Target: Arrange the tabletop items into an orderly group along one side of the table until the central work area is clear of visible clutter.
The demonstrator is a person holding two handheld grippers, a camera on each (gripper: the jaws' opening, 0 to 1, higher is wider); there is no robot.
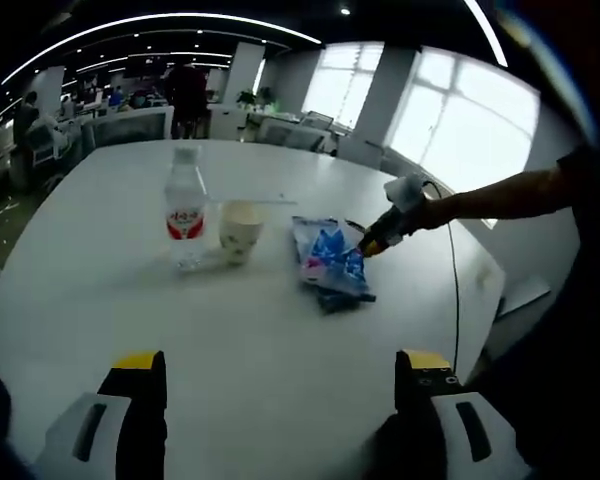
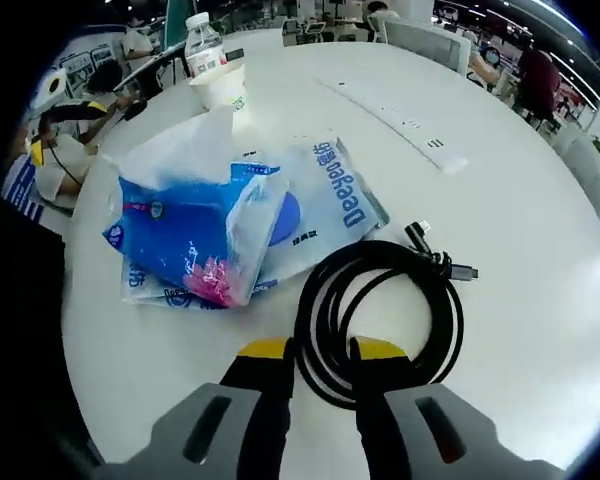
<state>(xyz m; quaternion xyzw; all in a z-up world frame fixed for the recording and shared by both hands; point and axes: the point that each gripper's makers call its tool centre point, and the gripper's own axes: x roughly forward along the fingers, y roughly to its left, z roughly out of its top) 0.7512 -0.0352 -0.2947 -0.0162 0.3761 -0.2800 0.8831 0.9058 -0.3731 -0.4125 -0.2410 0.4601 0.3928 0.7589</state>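
On the white table (image 1: 280,380), the water bottle (image 1: 185,208) stands left of the paper cup (image 1: 240,230) — right of the cup lie the blue-and-white plastic bags (image 1: 330,262). The left gripper (image 1: 280,375) hangs over bare tabletop short of the cup, jaws spread wide with nothing between. Beyond the bags, the right gripper (image 2: 315,355) pinches the near edge of the coiled black cable (image 2: 380,320) — a white power strip (image 2: 400,125) lies farther off.

- My right gripper (image 1: 372,243) hides the cable beside the blue packets (image 1: 330,264).
- The bottle's (image 2: 204,44) base sits behind the paper cup (image 2: 220,88).
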